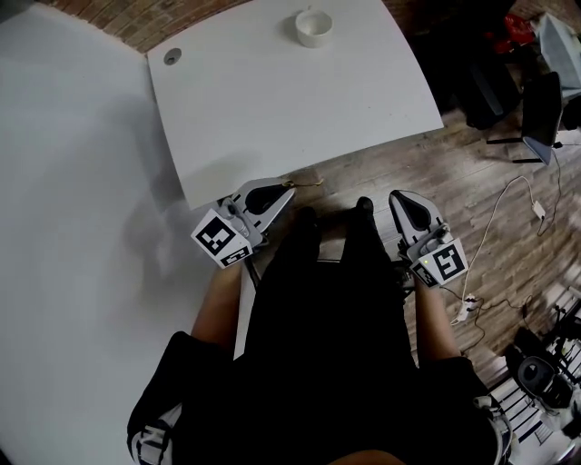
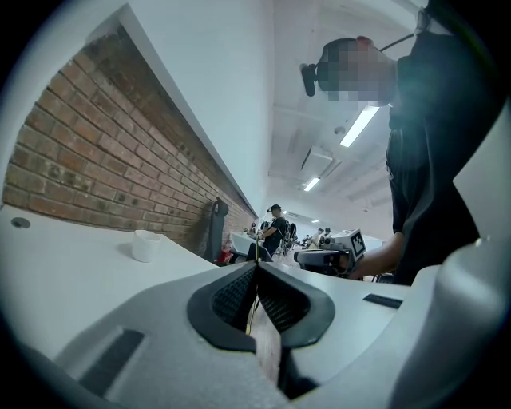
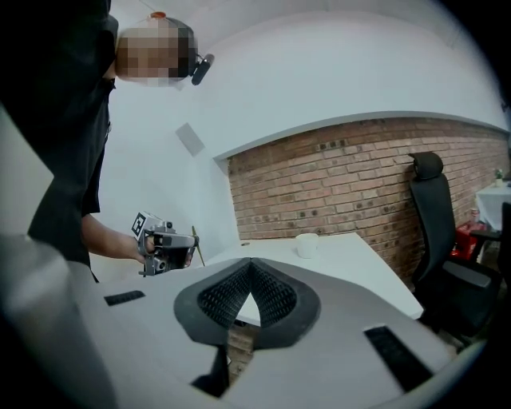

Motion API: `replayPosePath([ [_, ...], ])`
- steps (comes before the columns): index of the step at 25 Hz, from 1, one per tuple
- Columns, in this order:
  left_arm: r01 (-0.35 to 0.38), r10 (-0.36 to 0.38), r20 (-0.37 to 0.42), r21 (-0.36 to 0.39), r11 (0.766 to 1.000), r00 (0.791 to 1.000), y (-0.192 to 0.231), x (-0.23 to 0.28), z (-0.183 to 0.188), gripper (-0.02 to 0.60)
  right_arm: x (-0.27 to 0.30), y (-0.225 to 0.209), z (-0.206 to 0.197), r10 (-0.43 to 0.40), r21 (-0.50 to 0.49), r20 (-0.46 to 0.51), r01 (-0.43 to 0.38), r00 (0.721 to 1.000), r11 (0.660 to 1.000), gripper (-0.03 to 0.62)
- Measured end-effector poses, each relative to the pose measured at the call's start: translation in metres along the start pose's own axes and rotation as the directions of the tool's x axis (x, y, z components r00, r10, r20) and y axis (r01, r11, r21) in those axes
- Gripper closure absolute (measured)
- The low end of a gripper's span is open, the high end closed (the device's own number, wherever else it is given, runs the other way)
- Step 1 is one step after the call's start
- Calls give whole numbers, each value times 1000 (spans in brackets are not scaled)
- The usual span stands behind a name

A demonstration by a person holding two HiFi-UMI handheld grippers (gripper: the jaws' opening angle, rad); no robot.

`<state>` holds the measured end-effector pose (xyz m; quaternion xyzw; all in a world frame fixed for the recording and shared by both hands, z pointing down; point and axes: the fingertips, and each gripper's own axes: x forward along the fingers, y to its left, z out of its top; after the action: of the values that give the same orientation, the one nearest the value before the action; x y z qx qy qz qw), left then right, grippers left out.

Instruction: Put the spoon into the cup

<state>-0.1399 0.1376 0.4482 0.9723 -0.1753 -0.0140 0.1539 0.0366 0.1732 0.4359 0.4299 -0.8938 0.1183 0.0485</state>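
While the left gripper [image 1: 289,190] is clamped shut on a thin gold-coloured spoon [image 1: 309,183], whose end pokes out past its tips just beside the near edge of the white table [image 1: 272,109], the white cup [image 1: 313,28] stands well ahead of it, near the table's far edge. Beside it, the right gripper [image 1: 399,196] has its jaws pressed together at the tips, gripping nothing. A black-and-white square marker shows on the left cube [image 1: 221,241] and on the right cube [image 1: 446,263].
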Motion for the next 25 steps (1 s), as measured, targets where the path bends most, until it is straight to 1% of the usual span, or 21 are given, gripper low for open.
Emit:
replayPosePath([
  [2, -19, 19, 1, 5, 1000, 1000, 5, 7, 5, 565, 5, -12, 8, 15, -4, 23, -15, 1000, 1000, 588],
  [7, -72, 72, 0, 5, 997, 997, 20, 38, 15, 565, 11, -54, 18, 46, -45, 5, -46, 999, 998, 588],
  [11, -106, 106, 3, 20, 994, 994, 20, 78, 26, 565, 4, -100, 22, 69, -37, 13, -68, 998, 997, 588],
  [16, -167, 167, 6, 53, 985, 986, 28, 131, 48, 565, -4, -164, 47, 104, -46, 61, -101, 993, 994, 588],
  [19, -208, 208, 15, 79, 975, 978, 27, 158, 64, 565, -13, -194, 59, 138, -46, 84, -135, 987, 990, 588],
  [21, -229, 229, 14, 93, 969, 973, 24, 172, 68, 565, -17, -209, 60, 167, -49, 83, -163, 983, 985, 588],
  [23, -254, 257, -14, 111, 961, 966, 21, 182, 61, 565, -12, -216, 57, 212, -71, 75, -207, 974, 976, 588],
  [25, -283, 288, -36, 108, 953, 957, 19, 185, 54, 565, -4, -217, 50, 258, -106, 47, -252, 965, 962, 588],
])
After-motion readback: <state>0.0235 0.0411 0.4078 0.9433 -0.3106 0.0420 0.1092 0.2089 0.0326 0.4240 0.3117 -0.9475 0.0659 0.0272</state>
